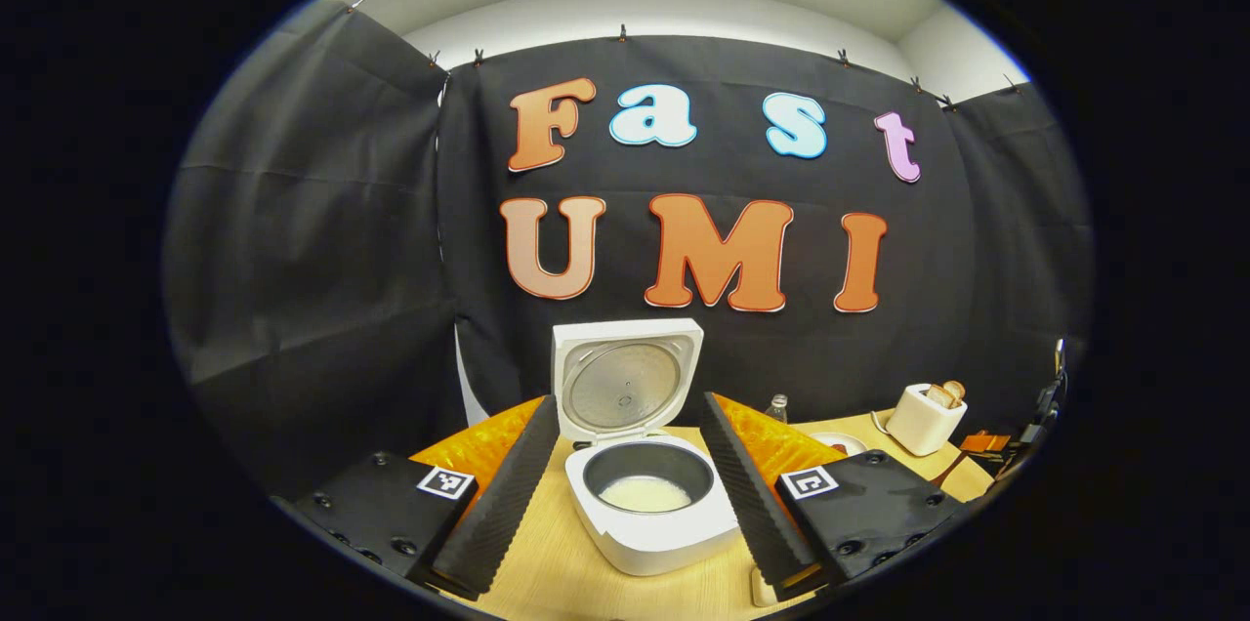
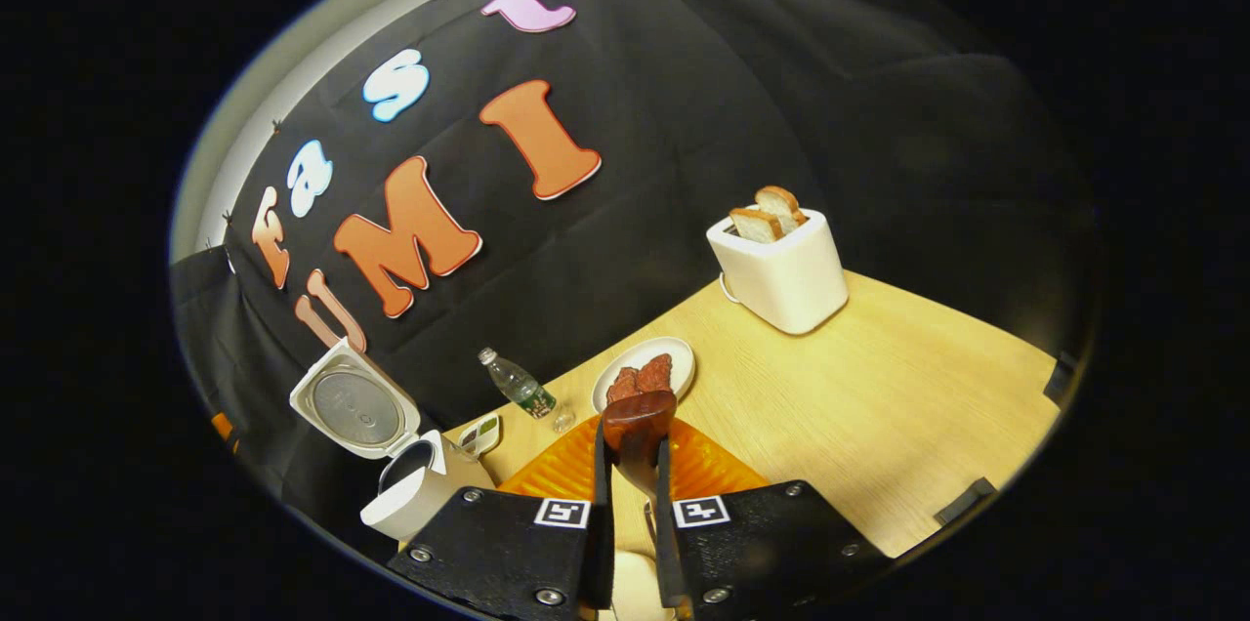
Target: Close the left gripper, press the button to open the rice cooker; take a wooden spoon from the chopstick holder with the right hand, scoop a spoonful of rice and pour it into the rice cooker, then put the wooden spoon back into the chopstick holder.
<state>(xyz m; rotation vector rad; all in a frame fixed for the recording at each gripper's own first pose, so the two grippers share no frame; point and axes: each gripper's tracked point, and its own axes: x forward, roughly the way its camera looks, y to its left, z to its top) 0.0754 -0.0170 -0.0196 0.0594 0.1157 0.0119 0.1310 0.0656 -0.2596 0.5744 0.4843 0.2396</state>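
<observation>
The white rice cooker [image 1: 649, 528] stands open on the wooden table, its lid [image 1: 625, 382] upright and pale rice [image 1: 645, 494] in the bottom of the dark pot. My left gripper [image 1: 627, 401] is open, its fingers wide apart on either side of the cooker and holding nothing. My right gripper [image 2: 632, 460] is shut on the handle of a reddish-brown wooden spoon [image 2: 637, 421], whose bowl sticks out past the fingertips. From there the open rice cooker [image 2: 405, 494] lies at the far lower left. Whether the spoon carries rice cannot be told.
A white toaster [image 2: 776, 269] with bread slices stands at the back of the table [image 2: 879, 406]. A plate [image 2: 674, 352] with reddish-brown food lies just beyond the spoon. A small water bottle [image 2: 518, 387] and a small white object [image 2: 480, 434] sit near the cooker.
</observation>
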